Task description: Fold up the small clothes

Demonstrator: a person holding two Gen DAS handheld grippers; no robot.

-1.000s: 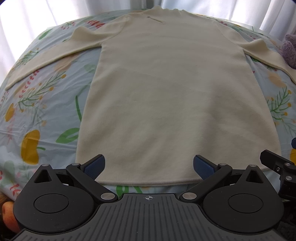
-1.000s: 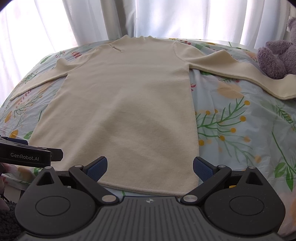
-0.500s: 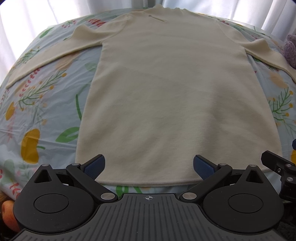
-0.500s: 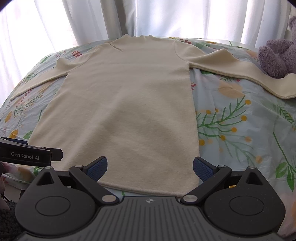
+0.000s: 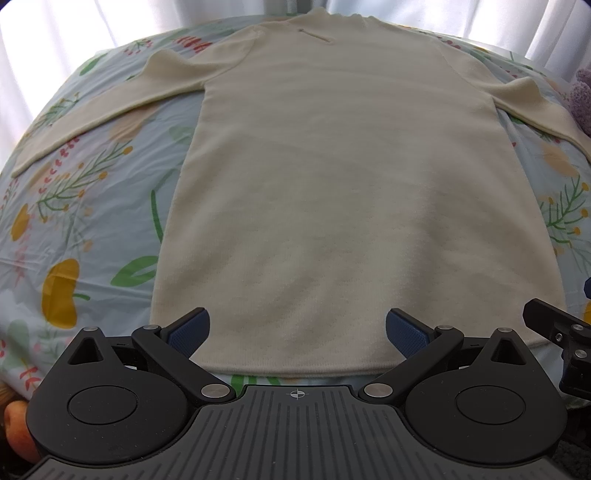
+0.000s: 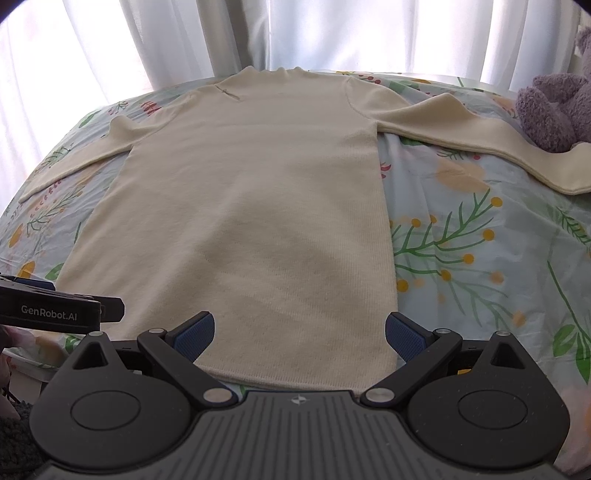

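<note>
While sweater (image 5: 332, 192) lies flat | left gripper (image 5: 297, 332) gapes | right gripper (image 6: 299, 332) gapes

A long-sleeved sweater (image 5: 332, 192) lies flat on the bed (image 5: 74, 221), its hem nearest both tools and its collar at the far end, by the curtains (image 6: 332, 33). The left tool (image 5: 295, 328) sits just before the hem, which runs across between its spread fingers. The right tool (image 6: 299, 328) sits at the same hem further right, the sweater's right side edge just inside its right finger (image 6: 404, 334). Each tool shows at the other's side. One sleeve (image 5: 92, 114) stretches away to the left of the body, the other (image 6: 480, 144) to the right. A plush toy (image 6: 554, 107) rests on the bed far right, just behind the right sleeve's end.
</note>
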